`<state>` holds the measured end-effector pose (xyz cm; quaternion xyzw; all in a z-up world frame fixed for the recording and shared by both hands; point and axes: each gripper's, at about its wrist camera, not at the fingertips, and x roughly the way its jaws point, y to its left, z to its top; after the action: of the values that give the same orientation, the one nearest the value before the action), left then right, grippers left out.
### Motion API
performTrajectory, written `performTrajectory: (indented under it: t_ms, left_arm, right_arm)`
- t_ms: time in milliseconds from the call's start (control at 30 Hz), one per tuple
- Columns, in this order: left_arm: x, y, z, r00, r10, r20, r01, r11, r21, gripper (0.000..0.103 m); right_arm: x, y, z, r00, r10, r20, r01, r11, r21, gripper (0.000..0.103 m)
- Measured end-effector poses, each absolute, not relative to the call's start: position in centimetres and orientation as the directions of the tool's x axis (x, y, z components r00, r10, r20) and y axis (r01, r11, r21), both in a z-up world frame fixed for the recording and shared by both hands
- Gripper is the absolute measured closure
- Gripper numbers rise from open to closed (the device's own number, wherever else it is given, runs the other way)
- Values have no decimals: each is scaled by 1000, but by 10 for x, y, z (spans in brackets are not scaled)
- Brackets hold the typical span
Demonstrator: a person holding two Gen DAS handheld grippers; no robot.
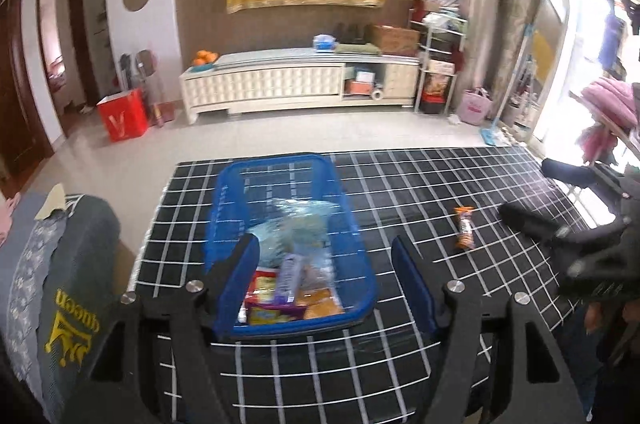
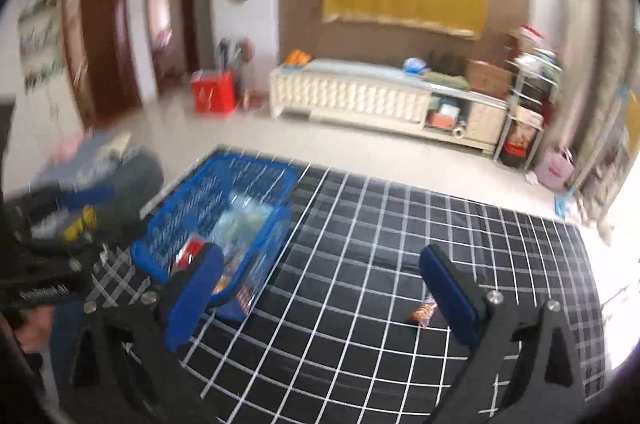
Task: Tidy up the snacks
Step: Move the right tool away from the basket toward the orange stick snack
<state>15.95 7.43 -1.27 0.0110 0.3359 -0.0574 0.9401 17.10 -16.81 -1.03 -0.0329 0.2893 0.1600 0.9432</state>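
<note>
Blue basket (image 1: 356,224) holds packets — orange snack bar (image 1: 464,227) lies flat beside it.

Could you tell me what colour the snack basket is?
Blue basket, seen most clearly in the left wrist view.

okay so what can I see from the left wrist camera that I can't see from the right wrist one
Only the left wrist view shows the snacks in the basket clearly: a clear bag and a yellow packet. It also shows the right tongs, open, from the side.

Only the right wrist view shows the left tongs' body at its left edge.

Both show the blue basket and one orange snack bar on the checked cloth.
</note>
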Motion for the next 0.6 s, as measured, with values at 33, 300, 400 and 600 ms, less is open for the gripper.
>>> performTrajectory:
  t_ms: [33,300,400,600]
  left_arm:
    - [159,67,-14,776,-93,-624,112,994,-9,37]
    - [181,17,-34,769,-152,-620,152,987,-54,14]
    - [191,-3,-43,763,-148,-630,167,986,-29,12]
    - [221,-36,-67,749,-58,-660,132,989,63,0]
  right_arm:
    - [168,-178,-9,801,283,-527,-305,951,47,0]
    - [180,-215,-49,733,206,-648,-256,967,19,0]
    - [188,-238,-52,752,206,-626,-206,976,74,0]
    - [210,-257,-63,760,72,-646,-109,994,-17,0]
